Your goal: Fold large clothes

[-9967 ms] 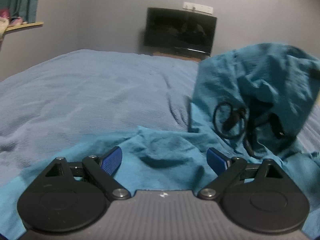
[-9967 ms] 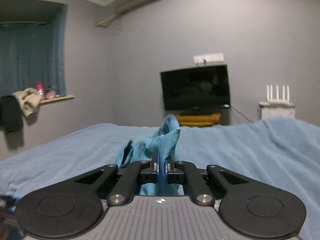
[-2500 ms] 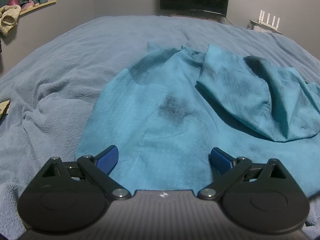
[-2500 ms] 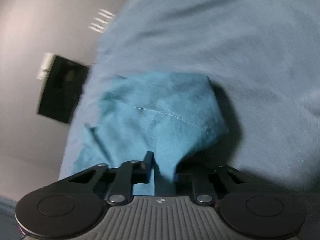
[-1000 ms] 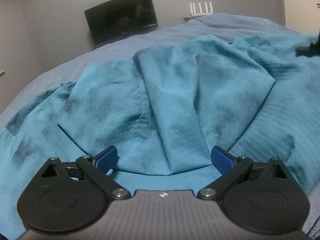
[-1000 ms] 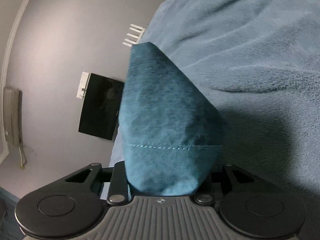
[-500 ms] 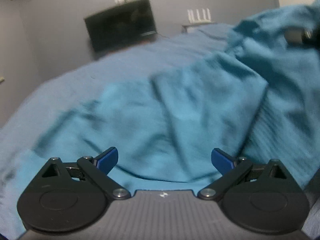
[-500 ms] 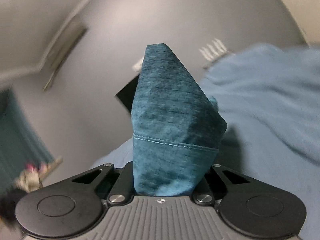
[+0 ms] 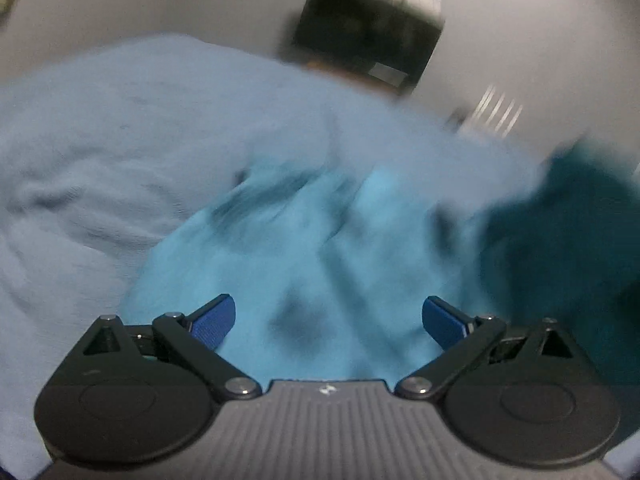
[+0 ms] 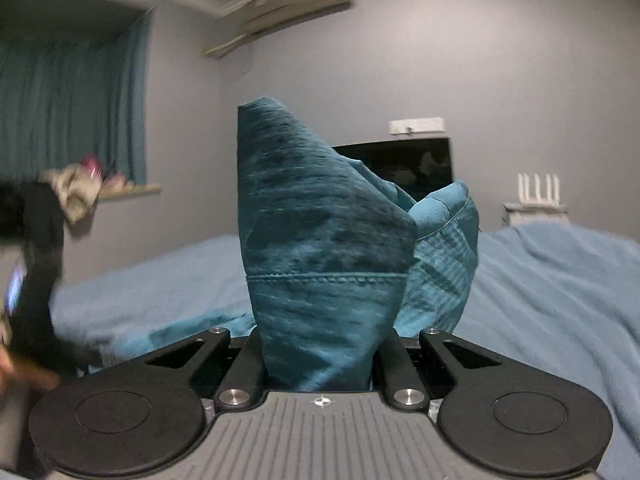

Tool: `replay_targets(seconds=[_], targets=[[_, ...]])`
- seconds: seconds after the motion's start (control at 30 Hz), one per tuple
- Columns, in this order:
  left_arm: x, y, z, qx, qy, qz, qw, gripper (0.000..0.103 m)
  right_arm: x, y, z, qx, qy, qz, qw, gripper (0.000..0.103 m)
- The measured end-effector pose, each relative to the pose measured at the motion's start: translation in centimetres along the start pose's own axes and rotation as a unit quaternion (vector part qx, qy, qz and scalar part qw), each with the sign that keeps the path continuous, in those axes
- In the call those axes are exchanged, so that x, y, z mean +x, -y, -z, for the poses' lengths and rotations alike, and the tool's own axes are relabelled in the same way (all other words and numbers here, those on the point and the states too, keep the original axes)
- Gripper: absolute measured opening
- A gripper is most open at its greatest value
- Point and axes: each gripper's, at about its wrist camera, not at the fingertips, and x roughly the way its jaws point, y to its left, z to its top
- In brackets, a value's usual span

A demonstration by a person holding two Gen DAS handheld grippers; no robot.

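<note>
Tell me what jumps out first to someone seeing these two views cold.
In the right wrist view, a tall peak of teal cloth fills the middle, pinched in the shut right gripper and hiding part of the dark TV on the far wall. In the blurred left wrist view, the same cloth lies crumpled on the pale blue bed, with the left gripper open above it and holding nothing.

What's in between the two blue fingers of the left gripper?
Nothing is pinched there. In the left wrist view, the left hand-held gripper stands open over the blurry teal shirt, which lies on the bed beyond the fingers.
</note>
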Motion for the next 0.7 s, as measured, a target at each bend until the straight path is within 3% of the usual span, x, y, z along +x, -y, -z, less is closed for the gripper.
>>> replay_targets(seconds=[0.07,0.1,0.13,0.17,0.23,0.33,0.5,0.57,0.63,0.7], targets=[[-1.9,-1.1,-1.0,-0.071,0.016,0.107,0.9916,0.101,0.1,-3.5,0.0,-0.041,-0.010,-0.006,0.999,0.011],[-2.5,-1.5,-1.3,-0.096,0.017,0.164,0.9817,0.101,-3.3,-6.9,1.0,-0.059,-0.014,-0.013,0.998,0.011],[-2.8,-1.7,-1.4,-0.106,0.012,0.203,0.9734,0.101,-3.3,-9.1,1.2,-0.078,-0.020,-0.018,0.997,0.011],[-3.0,-1.7,-1.6,-0.109,0.002,0.237,0.9655,0.101,-3.4,-10.7,1.5,-0.100,-0.025,-0.023,0.994,0.011],[-2.9,-1.3,-1.8,-0.096,-0.013,0.262,0.9603,0.101,-3.8,-14.0,2.3,-0.133,-0.034,-0.033,0.990,0.011],[-2.7,-0.7,-1.6,-0.047,-0.025,0.251,0.9665,0.101,-2.7,-16.9,3.1,-0.173,-0.045,-0.052,0.983,0.010],[-0.6,-2.5,-2.2,-0.007,-0.045,0.163,0.9856,0.096,-2.7,-20.7,5.3,-0.233,-0.051,-0.096,0.966,0.010],[0.3,-3.8,-2.4,-0.003,-0.063,0.150,0.9867,0.077,-2.8,-22.2,6.0,-0.253,-0.053,-0.112,0.960,0.010],[1.3,-5.1,-2.4,-0.006,-0.083,0.143,0.9862,0.043,-2.4,-23.9,6.5,-0.266,-0.052,-0.126,0.954,0.010],[1.7,-6.6,-2.4,-0.021,-0.087,0.146,0.9853,0.030,-1.7,-24.3,6.5,-0.261,-0.054,-0.140,0.954,0.010]])
